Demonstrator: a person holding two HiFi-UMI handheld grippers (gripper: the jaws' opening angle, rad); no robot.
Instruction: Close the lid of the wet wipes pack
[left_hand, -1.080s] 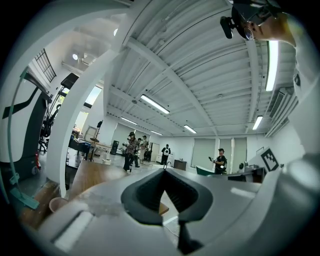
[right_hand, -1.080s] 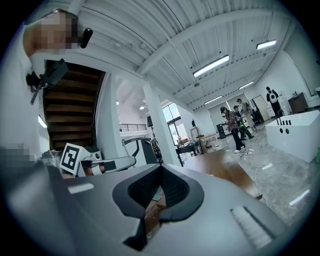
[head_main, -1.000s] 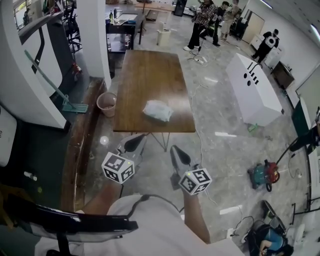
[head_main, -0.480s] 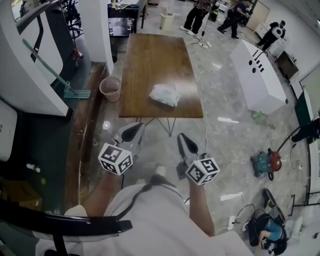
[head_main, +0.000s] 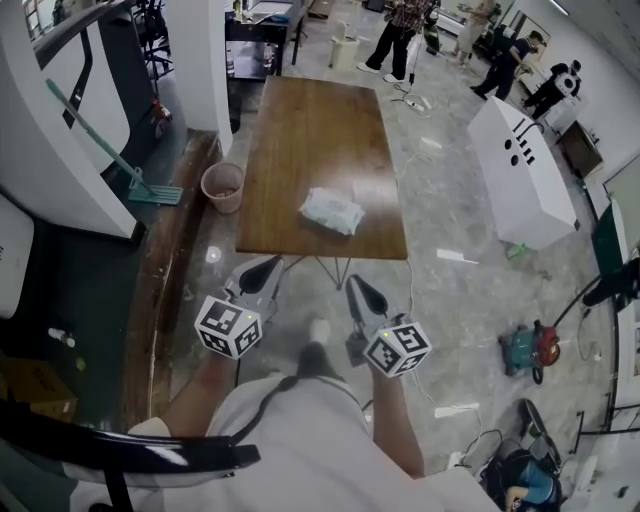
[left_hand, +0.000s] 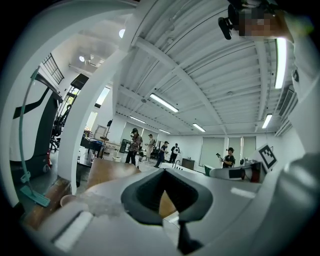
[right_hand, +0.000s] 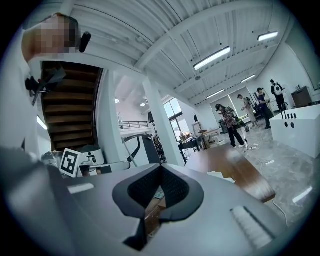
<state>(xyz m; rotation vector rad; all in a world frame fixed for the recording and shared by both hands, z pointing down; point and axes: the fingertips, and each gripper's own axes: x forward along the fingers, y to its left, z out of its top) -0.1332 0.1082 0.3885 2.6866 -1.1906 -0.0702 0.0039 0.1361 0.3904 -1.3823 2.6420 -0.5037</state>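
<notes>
- Both forearms reach forward from the person's body, side by side, and both grippers point toward 12 o'clock, held about level above the floor.
- The left gripper (head_main: 260, 274) has its jaws pressed together at the tips, and nothing is between them.
- The right gripper (head_main: 361, 296) is also closed and empty; in its own view the two dark pads meet at the tip.
- The wet wipes pack (head_main: 333, 211) lies on the wooden counter (head_main: 310, 120), near the counter's near edge, at 12 o'clock from the grippers. It is well apart from both.
- Only the head view shows the pack from above. It is too small there to tell if the lid is open or shut.
- The right gripper view shows the pack from the side, a low pale shape at 2 o'clock from the jaws, and the left gripper at 9 o'clock.
- The left gripper view shows the counter top behind its jaws and some people standing far away at 12 o'clock.
- A pink bucket (head_main: 224, 187) stands on the floor just beside the counter's left edge, at 9 o'clock from the pack. I cannot make out what is inside it.
</notes>
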